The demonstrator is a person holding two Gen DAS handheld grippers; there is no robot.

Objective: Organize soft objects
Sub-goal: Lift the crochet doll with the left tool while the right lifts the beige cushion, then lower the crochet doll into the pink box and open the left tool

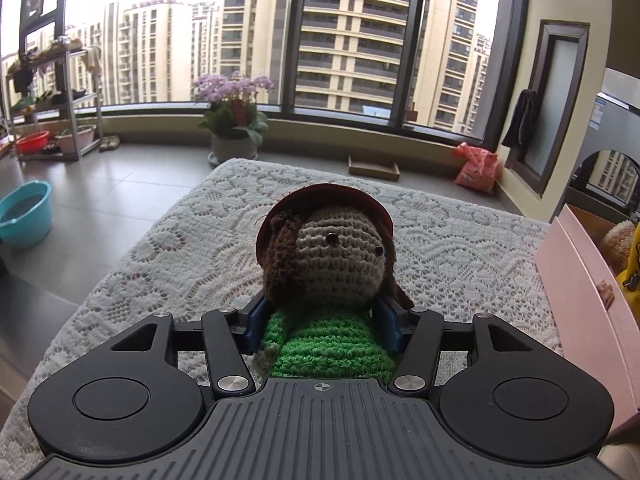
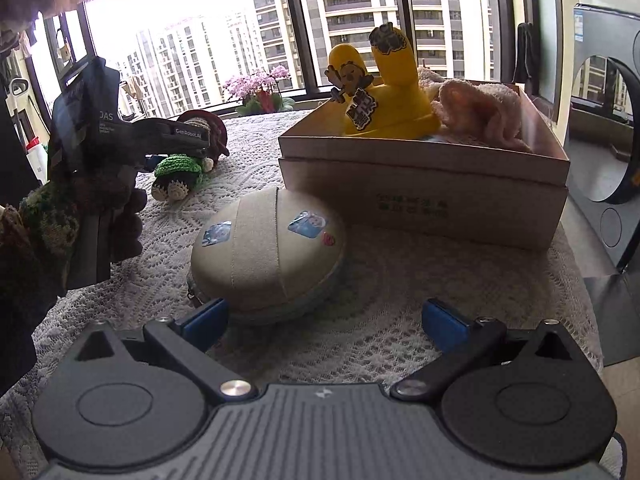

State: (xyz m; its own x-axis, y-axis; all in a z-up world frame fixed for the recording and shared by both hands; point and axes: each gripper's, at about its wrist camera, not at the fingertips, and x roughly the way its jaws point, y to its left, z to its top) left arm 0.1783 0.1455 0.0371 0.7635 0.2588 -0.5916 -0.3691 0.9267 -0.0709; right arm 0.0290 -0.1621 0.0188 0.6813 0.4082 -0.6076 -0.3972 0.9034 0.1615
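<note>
A crocheted doll [image 1: 336, 256] with a dark red hat, brown hair and a green body lies on the lace tablecloth [image 1: 180, 248]. My left gripper [image 1: 323, 320] is open, its blue pads close on either side of the green body. In the right wrist view the doll [image 2: 180, 172] rests on the table under that gripper [image 2: 188, 138], at the far left. My right gripper [image 2: 324, 314] is open and holds nothing, just short of a beige oval case [image 2: 268, 248]. A cardboard box [image 2: 420, 160] holds a yellow toy [image 2: 384, 96] and a pink fluffy item [image 2: 480, 116].
The box's pink side [image 1: 580, 288] stands to the right of the doll. Past the table's far edge are a potted pink flower [image 1: 234, 120] and a blue basin [image 1: 26, 218] on the floor. A person's knitted sleeve [image 2: 44, 216] is at the left.
</note>
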